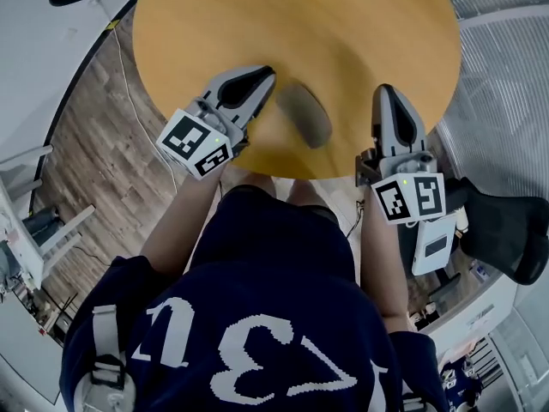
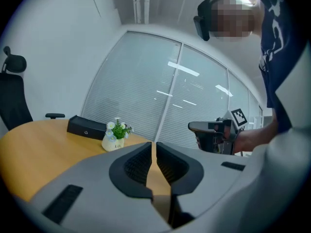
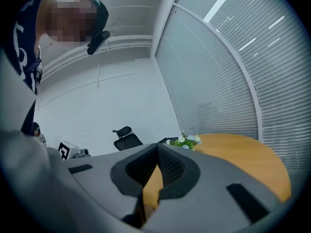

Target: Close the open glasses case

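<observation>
Left gripper [image 2: 154,145]: jaws together, pads meeting at the tips, nothing between them, only a sliver of the wooden table [image 2: 43,144] showing through lower down. Gripper points roughly level across the tabletop. On the far side sits a small white flower pot [image 2: 114,141] with white flowers, and just behind it to the left a black case [image 2: 86,127] lying flat. A black office chair [image 2: 12,103] stands at the left past the table edge. Right gripper [image 2: 194,126] is side-on at the right, marker cube [image 2: 238,115] on top, hand [image 2: 249,139] behind it. Blinds [image 2: 146,86] fill the background
</observation>
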A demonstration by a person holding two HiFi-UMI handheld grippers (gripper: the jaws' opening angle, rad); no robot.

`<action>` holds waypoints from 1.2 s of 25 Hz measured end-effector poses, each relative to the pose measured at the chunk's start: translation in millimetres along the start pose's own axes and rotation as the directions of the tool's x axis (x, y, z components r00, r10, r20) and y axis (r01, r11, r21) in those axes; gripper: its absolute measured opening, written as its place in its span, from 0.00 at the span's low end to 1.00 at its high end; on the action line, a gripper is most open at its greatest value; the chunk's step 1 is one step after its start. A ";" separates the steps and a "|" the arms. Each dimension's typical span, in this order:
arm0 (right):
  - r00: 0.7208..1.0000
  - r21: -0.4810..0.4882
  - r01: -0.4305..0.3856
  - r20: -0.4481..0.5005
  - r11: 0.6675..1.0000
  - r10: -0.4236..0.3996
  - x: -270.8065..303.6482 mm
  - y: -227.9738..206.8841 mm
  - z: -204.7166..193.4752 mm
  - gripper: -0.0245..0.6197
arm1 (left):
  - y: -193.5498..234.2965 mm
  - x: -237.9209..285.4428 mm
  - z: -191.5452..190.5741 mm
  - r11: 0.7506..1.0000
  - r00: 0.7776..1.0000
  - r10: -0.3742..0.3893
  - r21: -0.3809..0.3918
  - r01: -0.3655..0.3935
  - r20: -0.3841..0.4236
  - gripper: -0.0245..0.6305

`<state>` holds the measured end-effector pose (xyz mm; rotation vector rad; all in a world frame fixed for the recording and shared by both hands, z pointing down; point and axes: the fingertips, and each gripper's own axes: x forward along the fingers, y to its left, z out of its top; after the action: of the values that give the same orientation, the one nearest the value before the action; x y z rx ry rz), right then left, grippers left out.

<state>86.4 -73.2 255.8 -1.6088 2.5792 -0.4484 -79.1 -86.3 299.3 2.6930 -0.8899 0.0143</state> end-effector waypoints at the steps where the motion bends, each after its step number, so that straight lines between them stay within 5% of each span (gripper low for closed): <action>1: 1.000 0.006 0.005 -0.012 1.000 -0.005 -2.6 -1.1 -7.2 0.07 | -3.7 3.5 -9.9 1.000 0.999 -0.030 0.001 0.030 -0.029 0.08; 3: 0.999 0.018 0.017 -0.037 1.000 -0.016 -8.7 -4.4 -20.7 0.07 | -12.8 10.9 -31.3 0.995 0.990 -0.099 -0.002 0.099 -0.099 0.24; 6: 0.997 0.041 0.034 -0.068 0.999 -0.032 -17.8 -9.6 -37.8 0.07 | -30.1 19.8 -64.1 0.976 0.952 -0.211 0.010 0.219 -0.223 0.32; 13: 0.992 0.072 0.046 -0.118 0.996 -0.038 -30.5 -12.7 -67.4 0.07 | -63.3 31.2 -123.0 0.873 0.785 -0.384 0.087 0.480 -0.485 0.37; 16: 0.990 0.072 0.031 -0.140 0.997 -0.021 -34.0 -10.0 -76.1 0.07 | -76.0 35.7 -139.1 0.790 0.709 -0.371 0.198 0.581 -0.600 0.42; 21: 0.986 0.088 0.017 -0.168 0.996 -0.001 -38.6 -3.8 -87.8 0.07 | -90.6 32.3 -169.9 0.574 0.566 -0.305 0.326 0.751 -0.766 0.48; 23: 0.985 0.093 0.012 -0.174 0.996 0.005 -39.1 -2.3 -91.3 0.07 | -89.8 31.3 -179.3 0.507 0.528 -0.273 0.346 0.790 -0.804 0.48; 25: 0.984 0.097 0.011 -0.177 0.995 0.007 -39.7 -2.4 -94.0 0.07 | -87.9 31.7 -185.7 0.468 0.503 -0.248 0.352 0.810 -0.828 0.48; 27: 0.984 0.101 0.013 -0.180 0.995 0.005 -40.1 -3.1 -95.3 0.07 | -88.1 36.3 -185.4 0.480 0.510 -0.254 0.351 0.804 -0.822 0.48; 30: 0.983 0.104 0.016 -0.182 0.994 0.003 -40.7 -3.9 -95.4 0.07 | -92.1 48.1 -176.4 0.590 0.562 -0.310 0.309 0.746 -0.767 0.48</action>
<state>88.0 -18.7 344.1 -1.6122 2.6264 -0.7514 28.5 6.8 446.5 3.0203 0.3236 1.2300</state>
